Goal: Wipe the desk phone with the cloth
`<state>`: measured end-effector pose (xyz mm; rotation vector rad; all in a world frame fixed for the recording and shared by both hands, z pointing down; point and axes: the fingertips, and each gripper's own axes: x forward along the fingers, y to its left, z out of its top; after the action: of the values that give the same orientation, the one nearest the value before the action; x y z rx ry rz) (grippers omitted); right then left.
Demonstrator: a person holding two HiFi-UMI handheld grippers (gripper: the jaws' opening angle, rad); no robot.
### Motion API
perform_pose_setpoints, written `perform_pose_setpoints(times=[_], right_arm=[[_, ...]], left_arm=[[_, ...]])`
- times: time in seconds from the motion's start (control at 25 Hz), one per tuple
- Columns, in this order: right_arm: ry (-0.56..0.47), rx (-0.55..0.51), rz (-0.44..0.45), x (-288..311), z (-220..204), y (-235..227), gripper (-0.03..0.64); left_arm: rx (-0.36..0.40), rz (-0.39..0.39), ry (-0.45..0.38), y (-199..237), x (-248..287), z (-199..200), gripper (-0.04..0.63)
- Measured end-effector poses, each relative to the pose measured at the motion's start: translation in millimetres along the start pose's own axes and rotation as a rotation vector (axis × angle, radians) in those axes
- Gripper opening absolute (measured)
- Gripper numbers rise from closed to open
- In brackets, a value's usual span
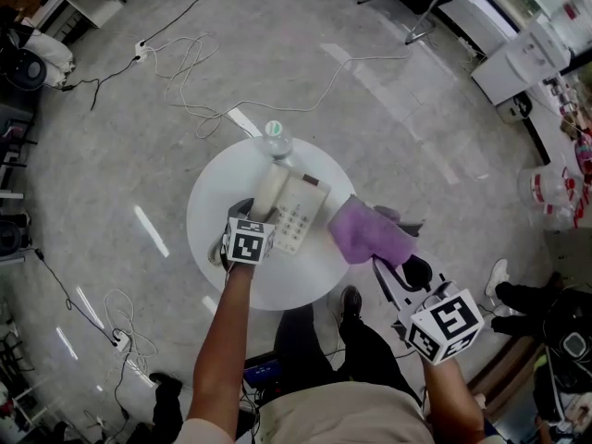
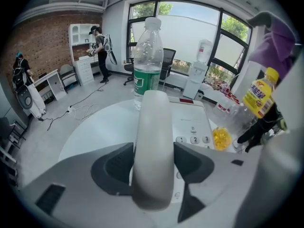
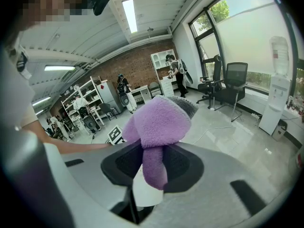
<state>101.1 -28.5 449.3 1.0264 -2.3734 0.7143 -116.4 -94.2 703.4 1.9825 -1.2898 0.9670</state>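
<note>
A cream desk phone (image 1: 298,213) stands on a round white table (image 1: 215,202). Its handset (image 1: 268,191) lies along the phone's left side. In the left gripper view the handset (image 2: 152,141) runs between the jaws of my left gripper (image 2: 153,161); the pads flank it without pressing, so the gripper is open. The keypad (image 2: 192,139) shows just to the right. My right gripper (image 1: 377,259) hovers at the table's right edge, shut on a purple cloth (image 1: 363,232). The cloth (image 3: 159,122) bunches up above the pads.
A clear water bottle (image 1: 277,140) with a green label stands at the table's far edge, just behind the phone. Loose cables and a power strip (image 1: 141,49) lie on the floor beyond. A bag of bottles (image 1: 548,191) sits on the floor at the right. My legs are under the near edge.
</note>
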Motion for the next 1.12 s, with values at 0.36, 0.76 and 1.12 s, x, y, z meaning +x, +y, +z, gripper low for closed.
perform_pose_setpoints(times=[0.36, 0.76, 1.12], right_arm=[[0.001, -0.009, 0.017, 2.4, -1.4, 8.1, 0.107], [-0.003, -0.021, 0.015, -4.2, 4.3, 19.2, 0.107], [-0.019, -0.039, 0.024, -14.9, 8.7, 27.1, 0.107]], left_arm=[[-0.002, 0.008, -0.006, -2.0, -4.2, -1.4, 0.215], [-0.118, -0.085, -0.007, -11.3, -32.4, -4.3, 0.212], [-0.279, -0.158, -0.148, -13.1, -74.5, 11.1, 0.212]])
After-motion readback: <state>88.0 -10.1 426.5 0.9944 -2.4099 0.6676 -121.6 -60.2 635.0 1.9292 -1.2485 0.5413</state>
